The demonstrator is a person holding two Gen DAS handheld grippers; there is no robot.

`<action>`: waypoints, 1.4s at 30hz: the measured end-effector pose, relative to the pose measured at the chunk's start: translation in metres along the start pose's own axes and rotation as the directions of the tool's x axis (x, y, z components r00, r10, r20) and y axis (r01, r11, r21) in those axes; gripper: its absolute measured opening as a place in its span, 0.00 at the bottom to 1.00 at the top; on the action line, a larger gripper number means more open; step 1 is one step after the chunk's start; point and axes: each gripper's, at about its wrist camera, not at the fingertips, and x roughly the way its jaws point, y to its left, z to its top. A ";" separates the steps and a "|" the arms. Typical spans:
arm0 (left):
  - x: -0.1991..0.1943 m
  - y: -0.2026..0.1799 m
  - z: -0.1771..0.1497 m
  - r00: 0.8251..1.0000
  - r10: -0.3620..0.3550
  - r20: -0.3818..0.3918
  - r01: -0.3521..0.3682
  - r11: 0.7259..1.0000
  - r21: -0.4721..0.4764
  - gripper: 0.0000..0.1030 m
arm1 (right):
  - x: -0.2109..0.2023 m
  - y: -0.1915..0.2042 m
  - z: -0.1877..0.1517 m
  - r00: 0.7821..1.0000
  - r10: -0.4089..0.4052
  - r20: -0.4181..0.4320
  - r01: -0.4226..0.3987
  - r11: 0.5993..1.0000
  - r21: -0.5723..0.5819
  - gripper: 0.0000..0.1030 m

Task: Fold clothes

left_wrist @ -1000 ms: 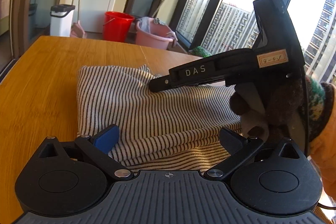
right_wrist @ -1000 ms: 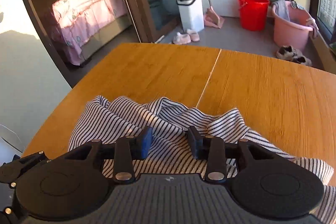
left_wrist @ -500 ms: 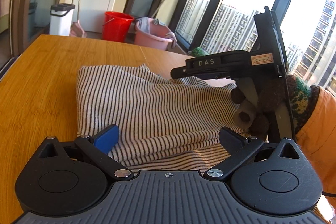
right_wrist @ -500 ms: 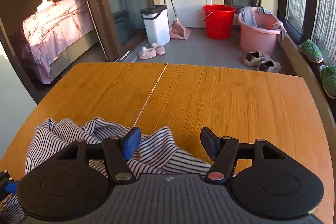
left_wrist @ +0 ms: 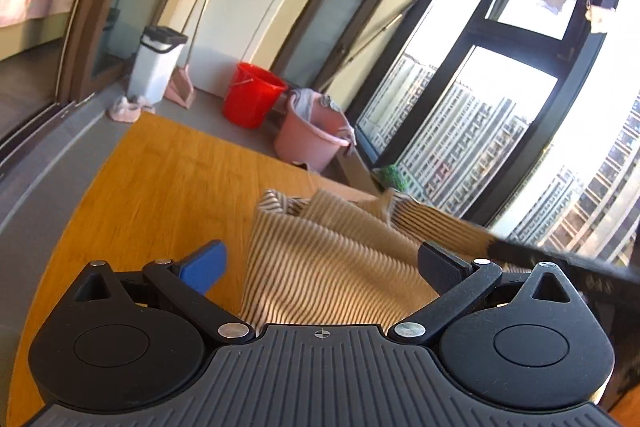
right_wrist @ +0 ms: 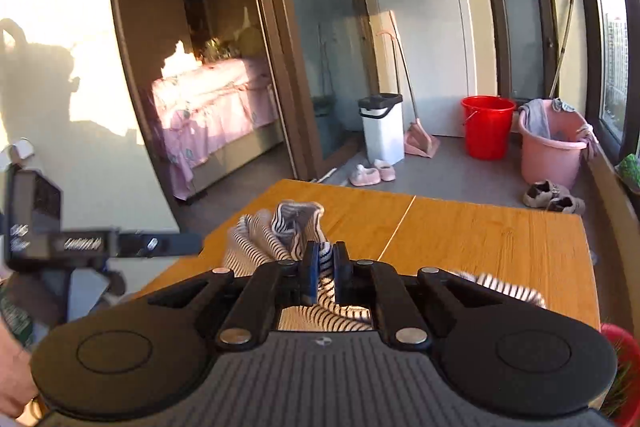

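Your right gripper (right_wrist: 324, 273) pinches the striped garment (right_wrist: 280, 227) above the wooden table (right_wrist: 480, 239), bare at frame right; your left gripper (left_wrist: 320, 263) gapes, label writing unreadable.

Strong low sun pours in through the big windows (left_wrist: 460, 131), which are blown out white, and it paints everything warm orange. Hard shadows of a person land on the sunlit wall (right_wrist: 60, 75) in the right wrist view. The striped cloth (left_wrist: 328, 263) and wooden table (left_wrist: 168, 195) are smeared by motion blur, and fisheye bends the door frames at the edges.
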 end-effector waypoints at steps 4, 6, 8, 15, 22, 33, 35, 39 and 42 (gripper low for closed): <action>-0.024 -0.014 0.008 0.996 -0.074 0.044 0.072 0.997 0.040 1.00 | -0.016 0.009 -0.067 0.995 0.040 -0.093 -0.031 0.994 0.101 0.06; -0.028 -0.030 0.008 0.994 -0.099 0.044 0.096 0.992 0.079 1.00 | -0.011 0.014 -0.086 0.991 0.030 -0.131 -0.016 0.994 0.107 0.06; -0.031 -0.046 0.000 0.994 -0.105 0.024 0.101 0.985 0.141 1.00 | -0.006 0.017 -0.098 0.987 0.010 -0.158 0.006 0.995 0.104 0.06; -0.030 -0.067 -0.054 0.983 -0.039 -0.179 0.105 0.921 0.374 0.91 | -0.038 0.022 -0.103 0.989 -0.008 -0.148 0.013 0.999 0.037 0.15; -0.020 -0.051 -0.090 0.926 0.077 -0.369 0.093 0.901 0.423 0.93 | -0.099 0.014 -0.074 0.996 -0.023 0.091 0.019 0.999 0.047 0.48; -0.026 -0.055 -0.075 0.951 0.068 -0.301 0.052 0.926 0.374 0.98 | -0.055 -0.016 -0.099 0.979 -0.194 -0.055 0.195 0.981 0.006 0.49; -0.025 -0.047 -0.071 0.951 0.086 -0.298 0.021 0.941 0.339 0.98 | -0.062 -0.015 -0.094 0.975 -0.220 -0.034 0.220 0.975 0.022 0.50; -0.020 -0.033 -0.074 0.938 0.078 -0.338 0.020 0.960 0.279 0.95 | -0.077 -0.033 -0.086 0.974 -0.228 -0.001 0.226 0.963 0.150 0.68; -0.015 -0.024 -0.076 0.931 0.064 -0.359 0.018 0.975 0.221 0.92 | -0.071 -0.045 -0.091 0.983 -0.182 -0.031 0.184 0.959 0.215 0.71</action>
